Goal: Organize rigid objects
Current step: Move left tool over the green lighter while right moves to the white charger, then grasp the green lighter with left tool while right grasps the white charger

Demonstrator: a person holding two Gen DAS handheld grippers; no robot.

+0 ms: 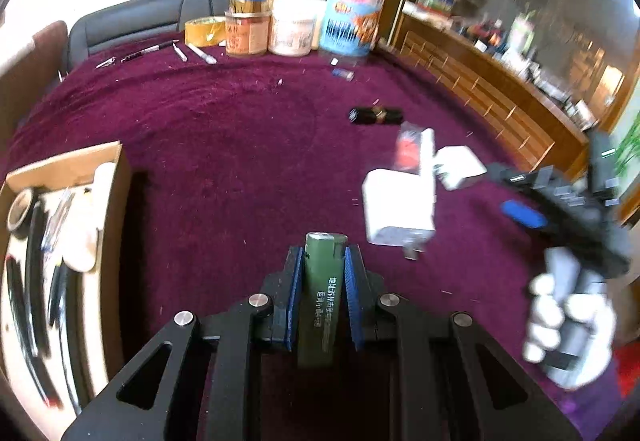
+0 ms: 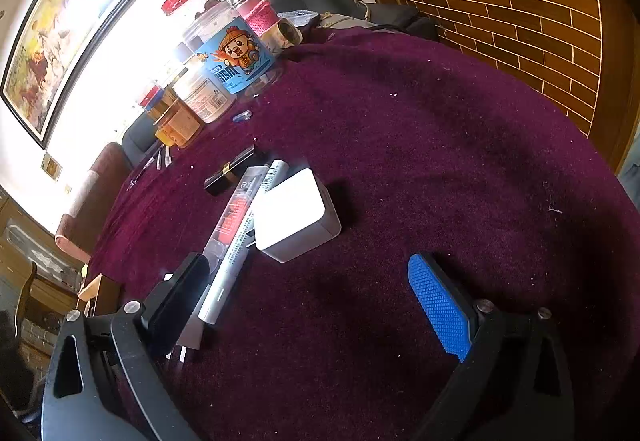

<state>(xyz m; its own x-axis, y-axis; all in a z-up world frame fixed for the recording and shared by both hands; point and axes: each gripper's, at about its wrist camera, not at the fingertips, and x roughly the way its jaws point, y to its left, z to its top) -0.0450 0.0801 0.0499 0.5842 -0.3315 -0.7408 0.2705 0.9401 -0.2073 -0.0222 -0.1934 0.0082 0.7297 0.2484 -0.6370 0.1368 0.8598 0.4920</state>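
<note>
Left claw (image 1: 320, 273) clamps a green bar (image 1: 320, 297); right claw (image 2: 316, 305) gapes, empty; cardboard box (image 1: 116, 177) holds pens (image 1: 36, 273).

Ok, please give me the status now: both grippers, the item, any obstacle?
Left gripper shut on green box. Right gripper open, empty, above the cloth. Cardboard tray at left; path to it looks free.

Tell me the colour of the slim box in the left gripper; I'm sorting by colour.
Dark green with pale lettering: the slim box shows best in the left wrist view.
</note>
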